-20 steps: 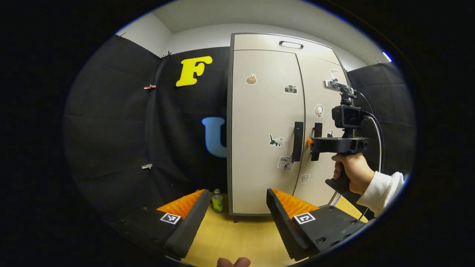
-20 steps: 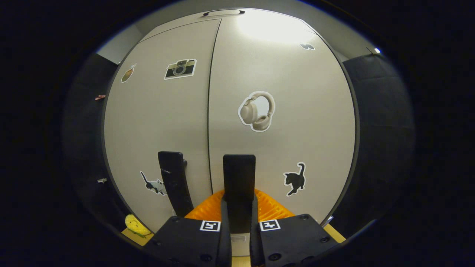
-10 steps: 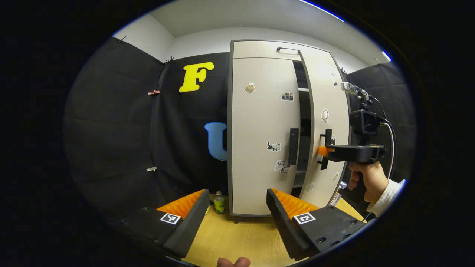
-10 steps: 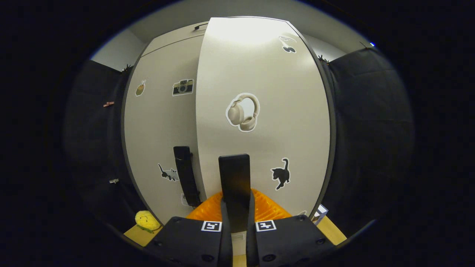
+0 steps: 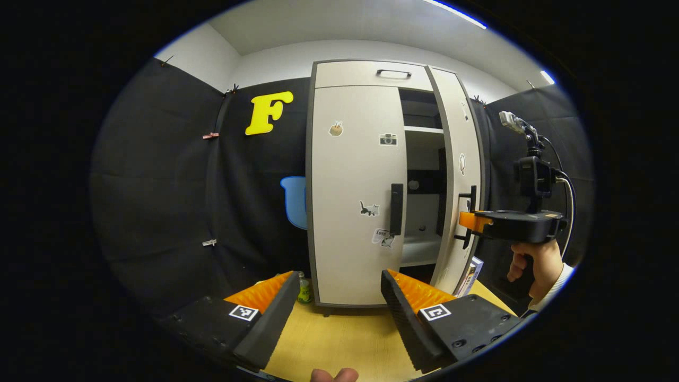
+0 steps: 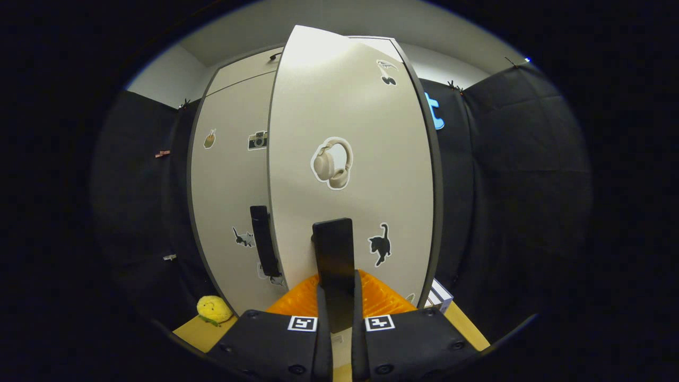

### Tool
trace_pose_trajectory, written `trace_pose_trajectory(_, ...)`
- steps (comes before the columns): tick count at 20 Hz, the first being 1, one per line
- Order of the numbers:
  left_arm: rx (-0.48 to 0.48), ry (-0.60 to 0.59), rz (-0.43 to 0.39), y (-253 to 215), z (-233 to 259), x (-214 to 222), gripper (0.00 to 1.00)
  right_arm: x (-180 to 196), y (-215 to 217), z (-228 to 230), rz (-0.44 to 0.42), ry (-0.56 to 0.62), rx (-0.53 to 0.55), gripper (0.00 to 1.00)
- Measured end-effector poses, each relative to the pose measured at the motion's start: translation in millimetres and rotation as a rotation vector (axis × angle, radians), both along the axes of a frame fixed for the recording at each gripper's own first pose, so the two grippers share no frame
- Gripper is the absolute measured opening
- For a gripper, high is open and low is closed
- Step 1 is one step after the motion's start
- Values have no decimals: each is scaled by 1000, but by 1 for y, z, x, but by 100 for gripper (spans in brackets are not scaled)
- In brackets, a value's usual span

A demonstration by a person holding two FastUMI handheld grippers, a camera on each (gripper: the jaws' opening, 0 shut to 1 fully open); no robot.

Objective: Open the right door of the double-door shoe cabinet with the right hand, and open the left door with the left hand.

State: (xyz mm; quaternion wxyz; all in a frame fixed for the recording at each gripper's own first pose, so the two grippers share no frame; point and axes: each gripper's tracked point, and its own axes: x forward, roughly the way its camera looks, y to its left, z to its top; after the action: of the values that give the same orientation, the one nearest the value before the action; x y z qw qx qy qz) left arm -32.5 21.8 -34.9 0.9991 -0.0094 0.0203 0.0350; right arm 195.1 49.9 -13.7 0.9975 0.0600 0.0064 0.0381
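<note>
Right door [image 5: 460, 175] now swung well out versus second ago, shelves exposed; its handle [image 6: 333, 249] clamped by right gripper [image 6: 336, 297]. Left door [image 5: 353, 191] remains closed, handle [image 5: 396, 208] untouched. Left gripper [image 5: 337, 302] held wide, empty, near. Cabinet stands far on wooden tabletop [image 5: 339, 339].

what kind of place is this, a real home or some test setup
Most likely a staged recording booth, not a home: black cloth walls hang round a lone shoe cabinet standing on a wooden tabletop, with the right tongs shut on its right door handle.
</note>
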Motion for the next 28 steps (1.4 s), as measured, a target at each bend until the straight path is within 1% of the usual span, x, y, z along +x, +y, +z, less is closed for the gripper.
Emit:
trace_pose_trajectory(7, 6, 5, -61, -38, -1, 8, 95, -12, -26, 0, -24, 20, 19, 17)
trace_pose_trajectory(11, 0, 8, -83, -54, -1, 17, 95, -15, -37, -1, -30, 18, -2, 17)
trace_pose_trajectory(16, -1, 5, -99, -78, 2, 31, 95, -18, -53, -2, -31, 17, -33, 17)
trace_pose_trajectory(21, 6, -5, -111, -107, 11, 51, 95, -17, -68, -2, -1, 13, -41, 16)
trace_pose_trajectory(23, 3, -5, -112, -115, 13, 56, 94, -16, -79, -2, -14, 11, -41, 16)
trace_pose_trajectory(24, 3, -9, -112, -119, 15, 58, 95, -14, -86, -3, -25, 10, -36, 16)
trace_pose_trajectory(25, 5, -14, -109, -122, 18, 60, 95, -12, -96, -3, -59, 9, -27, 11)
trace_pose_trajectory(27, 13, -16, -100, -125, 20, 65, 95, -14, -94, -4, -24, 24, 34, 8)
trace_pose_trajectory(28, 17, -13, -96, -126, 20, 68, 95, -13, -90, -2, -7, 24, 62, 10)
